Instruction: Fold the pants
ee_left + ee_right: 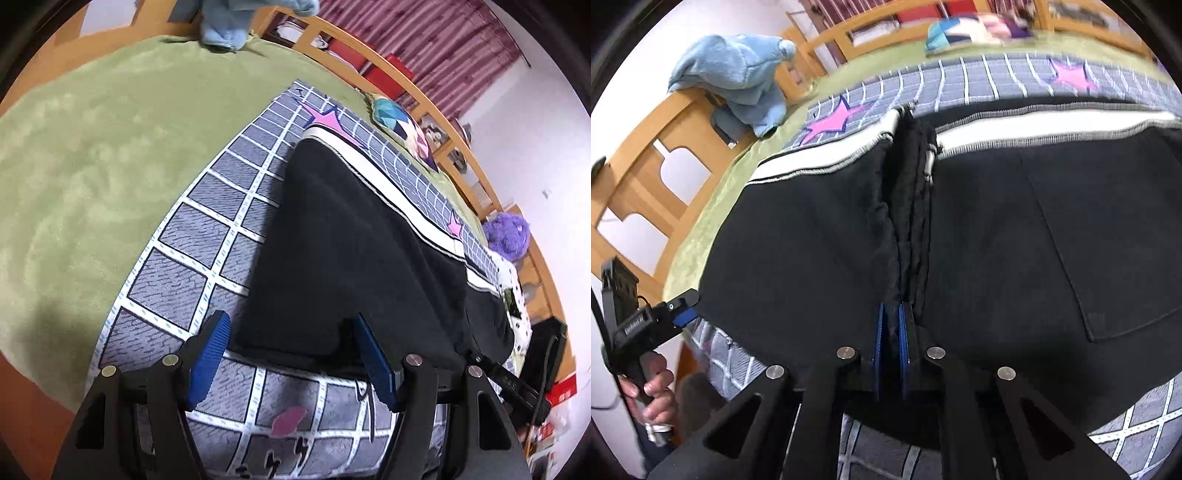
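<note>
Black pants (pixel 354 251) with a white side stripe lie lengthwise on a grey grid-patterned mat (pixel 207 236). My left gripper (pixel 291 325) is open, its blue pads either side of the near hem of the pants, just above the mat. In the right wrist view the pants (pixel 1071 229) fill the frame, with a back pocket at right. My right gripper (pixel 891 310) is shut on a pinched vertical fold of the black fabric. The left gripper (pixel 679 314) shows at the left edge of that view, held by a hand.
A green blanket (pixel 81 155) covers the bed under the mat. A light blue garment (pixel 735 77) hangs on the wooden bed rail (pixel 639 177). A colourful cushion (pixel 399 125) and a purple plush toy (pixel 506 232) lie along the far rail.
</note>
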